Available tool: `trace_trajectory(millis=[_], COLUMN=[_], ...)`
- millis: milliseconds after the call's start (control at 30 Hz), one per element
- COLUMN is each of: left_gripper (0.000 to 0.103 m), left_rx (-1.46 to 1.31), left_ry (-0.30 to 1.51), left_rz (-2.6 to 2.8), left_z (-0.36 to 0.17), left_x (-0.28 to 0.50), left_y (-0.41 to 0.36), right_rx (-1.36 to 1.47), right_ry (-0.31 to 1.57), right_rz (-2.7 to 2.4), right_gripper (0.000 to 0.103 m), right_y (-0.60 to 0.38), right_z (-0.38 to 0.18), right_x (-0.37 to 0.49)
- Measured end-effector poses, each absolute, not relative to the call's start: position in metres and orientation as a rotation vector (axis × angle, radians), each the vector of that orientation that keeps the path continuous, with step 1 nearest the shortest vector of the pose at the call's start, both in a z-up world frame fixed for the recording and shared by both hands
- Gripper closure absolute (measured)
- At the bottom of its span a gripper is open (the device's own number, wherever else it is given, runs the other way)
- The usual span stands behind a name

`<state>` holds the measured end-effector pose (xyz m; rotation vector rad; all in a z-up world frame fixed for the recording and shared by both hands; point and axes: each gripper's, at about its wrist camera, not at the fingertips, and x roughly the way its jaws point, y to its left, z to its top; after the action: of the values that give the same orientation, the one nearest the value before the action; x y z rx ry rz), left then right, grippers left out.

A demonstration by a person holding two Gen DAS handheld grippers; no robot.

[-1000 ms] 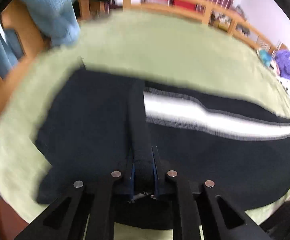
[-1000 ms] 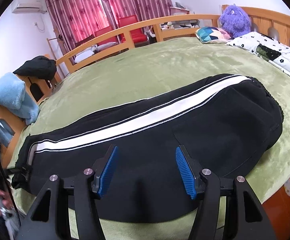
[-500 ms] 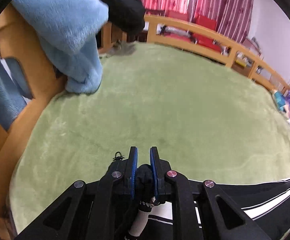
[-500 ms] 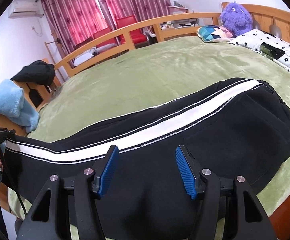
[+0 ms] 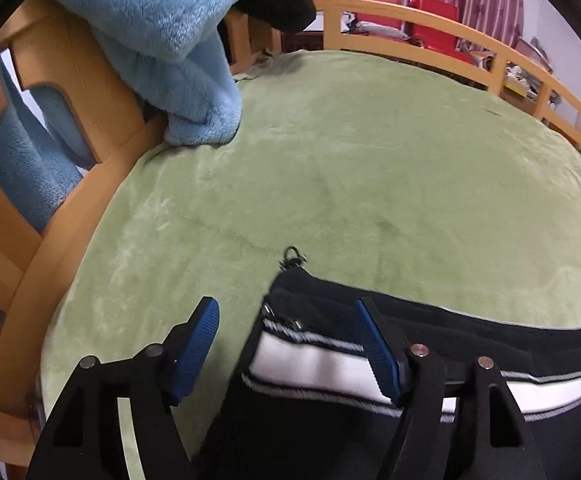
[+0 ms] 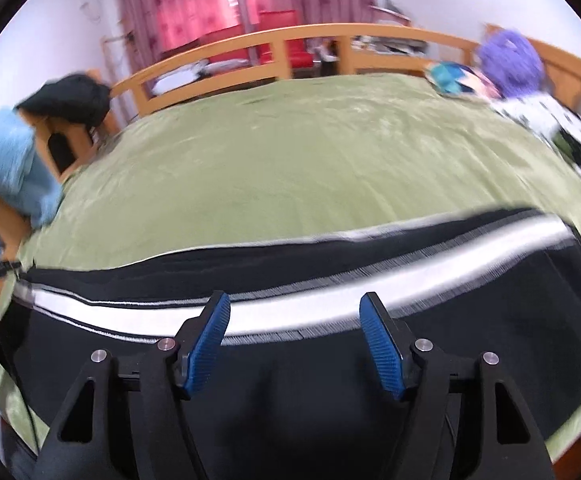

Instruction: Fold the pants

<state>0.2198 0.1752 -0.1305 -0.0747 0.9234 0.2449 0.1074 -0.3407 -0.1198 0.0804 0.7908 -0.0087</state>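
The black pants (image 5: 430,364) with a white stripe are lying stretched out along the near edge of the green blanket (image 5: 350,168) on the bed. The left gripper (image 5: 290,340) is opening its jaws wide, with the end of the pant leg lying loose between them and no pad pressing on it. The right gripper (image 6: 295,334) is opening too, hanging over the middle of the pants and holding nothing.
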Motion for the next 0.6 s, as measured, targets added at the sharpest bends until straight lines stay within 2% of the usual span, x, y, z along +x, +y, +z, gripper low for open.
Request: trace_trajectory(millis=[267, 400, 500, 600], left_gripper=[0.029, 0.029, 0.029, 0.029], left_rx=[-0.169, -0.201, -0.23, -0.243], left_ry=[0.976, 1.002, 1.026, 1.024], left_rz=[0.159, 0.148, 0.112, 0.093], left_z=[-0.135, -0.147, -0.155, -0.161], left_x=[0.182, 0.166, 0.161, 0.158], left_y=[0.17, 0.173, 0.172, 0.167], right_rx=[-0.158, -0.165, -0.18, -0.193], right_ry=[0.879, 0.932, 1.0, 1.034], right_rz=[0.248, 0.386, 0.423, 0.425], right_gripper=[0.035, 0.035, 0.047, 0.048], right_y=[-0.267, -0.265, -0.261, -0.262], right_z=[-0.162, -0.175, -0.188, -0.197], right_x=[0.183, 0.196, 0.202, 0.211])
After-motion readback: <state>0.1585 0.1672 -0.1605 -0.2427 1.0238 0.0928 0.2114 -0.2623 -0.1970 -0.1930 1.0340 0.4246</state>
